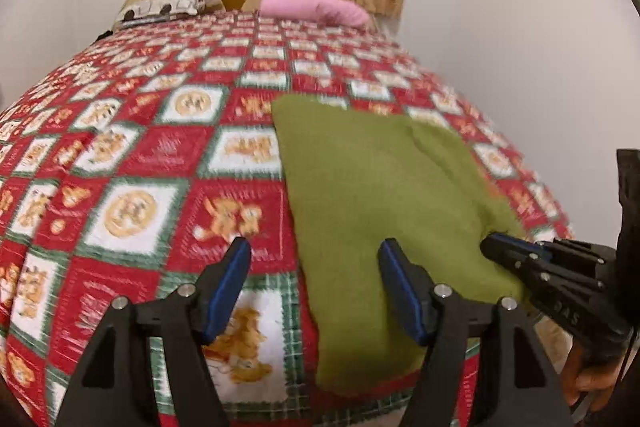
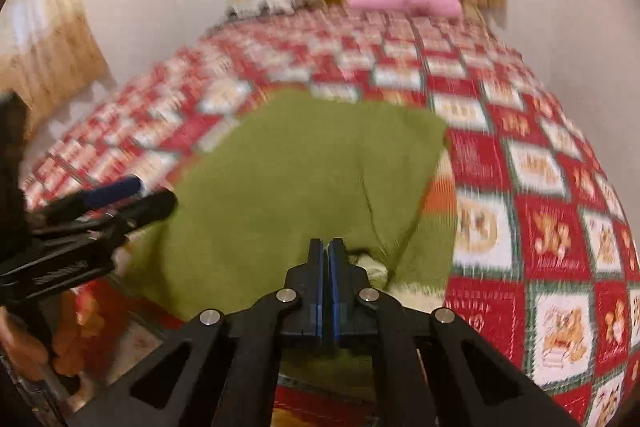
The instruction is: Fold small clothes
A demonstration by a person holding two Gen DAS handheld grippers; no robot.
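left tongs (image 1: 314, 259) gape empty; right tongs (image 2: 326, 247) closed, seemingly pinching the green cloth (image 2: 304, 163).

Fuzzy matt green cloth (image 1: 380, 195), printed quilted bedspread (image 1: 160, 155)

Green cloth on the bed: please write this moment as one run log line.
green cloth: on bed cover | left gripper: open, holds nothing | right gripper: shut, at cloth's near edge, hold unclear
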